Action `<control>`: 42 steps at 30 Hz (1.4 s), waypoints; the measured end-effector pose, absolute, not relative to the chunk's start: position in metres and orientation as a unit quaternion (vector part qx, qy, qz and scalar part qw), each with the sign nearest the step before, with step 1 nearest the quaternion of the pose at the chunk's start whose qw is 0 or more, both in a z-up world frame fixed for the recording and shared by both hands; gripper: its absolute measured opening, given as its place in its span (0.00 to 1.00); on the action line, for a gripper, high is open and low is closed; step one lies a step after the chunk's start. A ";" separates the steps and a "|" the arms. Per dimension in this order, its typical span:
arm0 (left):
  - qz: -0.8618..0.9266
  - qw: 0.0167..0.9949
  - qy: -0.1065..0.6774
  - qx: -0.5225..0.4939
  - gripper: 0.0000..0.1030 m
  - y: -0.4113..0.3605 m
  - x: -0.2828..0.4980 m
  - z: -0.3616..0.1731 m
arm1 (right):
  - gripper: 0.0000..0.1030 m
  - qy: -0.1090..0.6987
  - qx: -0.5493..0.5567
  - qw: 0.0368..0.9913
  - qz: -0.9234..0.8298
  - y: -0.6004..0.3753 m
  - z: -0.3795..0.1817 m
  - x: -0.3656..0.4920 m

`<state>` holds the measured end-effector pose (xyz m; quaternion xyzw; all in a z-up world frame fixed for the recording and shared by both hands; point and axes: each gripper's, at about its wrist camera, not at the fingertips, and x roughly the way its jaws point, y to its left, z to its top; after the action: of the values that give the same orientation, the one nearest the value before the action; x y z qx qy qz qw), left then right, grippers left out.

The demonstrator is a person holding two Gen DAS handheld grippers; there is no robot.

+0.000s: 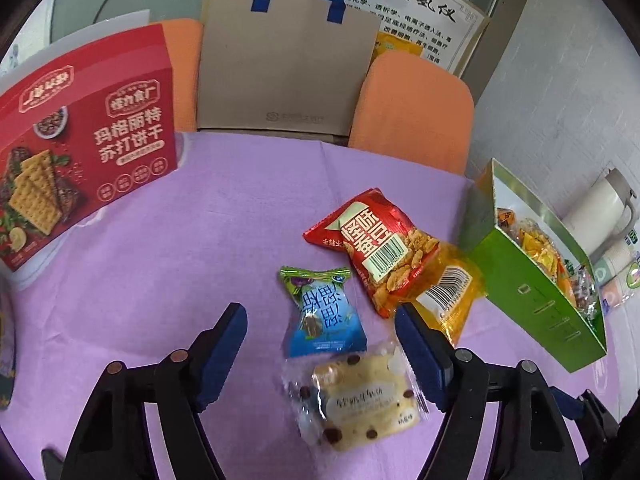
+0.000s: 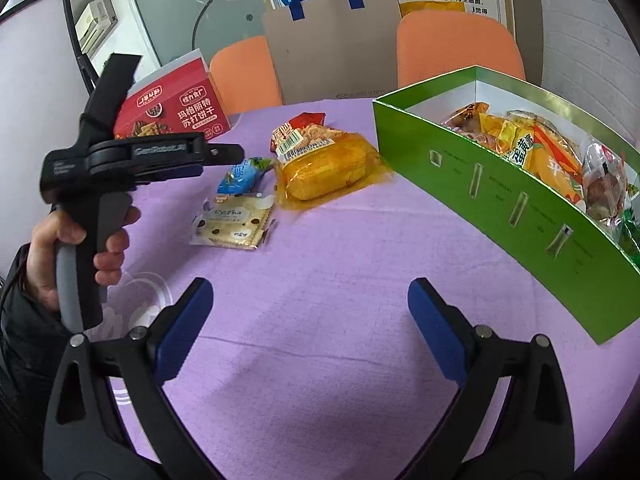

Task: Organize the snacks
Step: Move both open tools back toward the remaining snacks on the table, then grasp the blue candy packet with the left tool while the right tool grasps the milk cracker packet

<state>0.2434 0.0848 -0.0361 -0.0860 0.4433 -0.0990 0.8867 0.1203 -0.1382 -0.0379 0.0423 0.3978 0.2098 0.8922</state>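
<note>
Left gripper (image 1: 320, 320) sat at the bottom centre of the left wrist view, fingers (image 1: 224, 344) spread wide and released, nothing between the pads. Just ahead of and between the fingers lay the clear-wrapped biscuit packet (image 1: 360, 396), flat on the purple tablecloth (image 1: 180, 260). Above it in the frame, touching its top edge, lay the blue-and-green candy packet (image 1: 324, 312). To the upper right of that, the red snack bag (image 1: 376, 240) rested partly on top of the yellow-wrapped cake (image 1: 448, 296); the right finger's tip overlapped the yellow wrapper's lower edge in the picture, contact cannot be told.

Green box (image 1: 528, 296) stood open at the right edge of the left wrist view, holding a pile of mixed wrapped snacks (image 2: 532, 148). Red cracker box (image 1: 84, 140) stood tilted at the upper left. Two orange chairs (image 1: 412, 108) and a brown paper bag (image 1: 280, 68) with blue handles sat behind the table at the top of the frame.

Right gripper (image 2: 310, 304) occupied the bottom centre of the right wrist view, fingers (image 2: 436, 328) likewise parted and empty, over bare tablecloth, well apart from the four loose packets in the upper middle. The green box ran along the right side of that frame, near the right finger. At the left, a person's hand (image 2: 76, 256) gripped the left gripper's handle, dark sleeve (image 2: 20, 320) at the left edge
</note>
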 end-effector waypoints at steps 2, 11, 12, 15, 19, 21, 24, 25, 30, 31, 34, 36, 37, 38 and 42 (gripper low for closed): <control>-0.099 0.880 0.457 -0.081 0.63 0.078 0.257 -0.048 | 0.95 0.401 0.039 0.892 0.206 -0.139 -0.040 0.121; -0.103 0.871 0.473 -0.079 0.31 0.082 0.244 -0.058 | 0.95 0.411 0.043 0.882 0.228 -0.126 -0.046 0.130; -0.101 0.873 0.471 -0.081 0.31 0.085 0.235 -0.056 | 0.95 0.412 0.043 0.880 0.232 -0.122 -0.047 0.133; -0.096 0.880 0.456 -0.090 0.31 0.099 0.208 -0.046 | 0.95 0.419 0.040 0.873 0.247 -0.106 -0.050 0.137; -0.115 0.874 0.458 -0.114 0.31 0.116 0.179 -0.047 | 0.95 0.417 0.030 0.869 0.266 -0.081 -0.048 0.137; -0.107 0.873 0.462 -0.114 0.31 0.125 0.166 -0.050 | 0.95 0.415 0.015 0.870 0.266 -0.070 -0.047 0.138; -0.098 0.884 0.442 -0.115 0.31 0.139 0.148 -0.039 | 0.95 0.417 -0.007 0.872 0.256 -0.054 -0.049 0.145; -0.095 0.888 0.434 -0.116 0.31 0.144 0.144 -0.034 | 0.95 0.418 -0.014 0.873 0.253 -0.048 -0.050 0.147; -0.084 0.897 0.419 -0.113 0.31 0.160 0.135 -0.020 | 0.95 0.419 -0.051 0.870 0.254 -0.020 -0.053 0.162; -0.084 0.896 0.421 -0.114 0.31 0.162 0.134 -0.021 | 0.95 0.421 -0.062 0.870 0.250 -0.016 -0.055 0.163; -0.084 0.892 0.429 -0.116 0.31 0.165 0.134 -0.026 | 0.95 0.437 -0.085 0.862 0.241 -0.007 -0.064 0.173; -0.086 0.889 0.435 -0.117 0.31 0.164 0.133 -0.030 | 0.95 0.441 -0.090 0.862 0.235 -0.007 -0.067 0.175; -0.087 0.888 0.436 -0.117 0.31 0.162 0.133 -0.032 | 0.95 0.446 -0.084 0.859 0.237 -0.010 -0.069 0.176; -0.087 0.887 0.438 -0.119 0.31 0.161 0.133 -0.033 | 0.87 0.437 -0.084 0.863 0.239 -0.012 -0.068 0.173; -0.089 0.885 0.442 -0.120 0.31 0.153 0.132 -0.036 | 0.60 0.426 -0.082 0.867 0.244 -0.023 -0.060 0.167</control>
<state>0.1322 0.1535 -0.0358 -0.1201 0.4417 -0.0893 0.8846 0.1672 -0.0228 -0.0600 -0.0818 0.4257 0.2445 0.8673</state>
